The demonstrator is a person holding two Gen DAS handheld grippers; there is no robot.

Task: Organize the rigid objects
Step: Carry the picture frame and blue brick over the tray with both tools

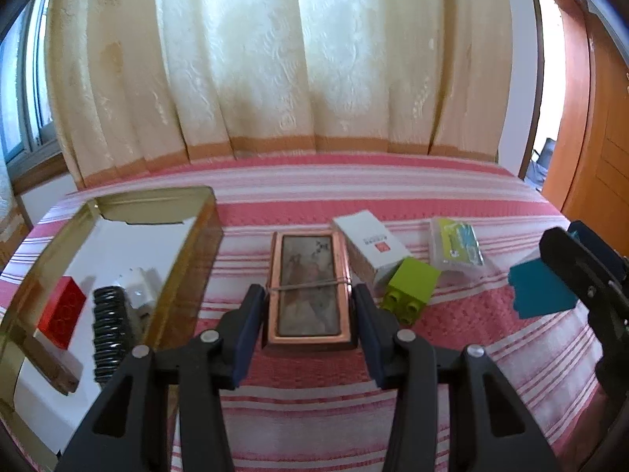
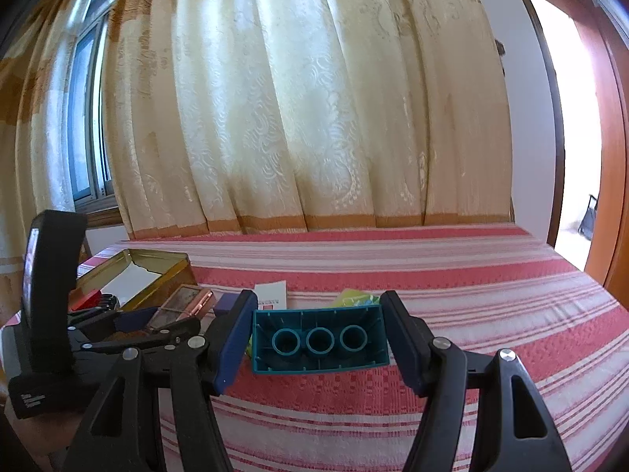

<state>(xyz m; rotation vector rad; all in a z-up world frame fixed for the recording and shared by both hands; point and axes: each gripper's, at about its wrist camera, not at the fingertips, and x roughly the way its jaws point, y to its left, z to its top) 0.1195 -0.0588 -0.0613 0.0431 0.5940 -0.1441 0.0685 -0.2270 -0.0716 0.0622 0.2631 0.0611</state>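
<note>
While the left gripper (image 1: 308, 316) brackets the copper-framed box (image 1: 308, 289) without clearly touching it, the right gripper (image 2: 318, 334) clamps the teal brick (image 2: 320, 340).

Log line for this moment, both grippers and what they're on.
left gripper: open, straddling copper-framed box | right gripper: fingers flank teal brick, grip unclear | gold tin: holds red brick

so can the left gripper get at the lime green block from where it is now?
Probably yes. The left gripper straddles the copper-framed box with its jaws open; the lime green block lies just right of it, top uncovered, though the white carton crowds its far side.
</note>
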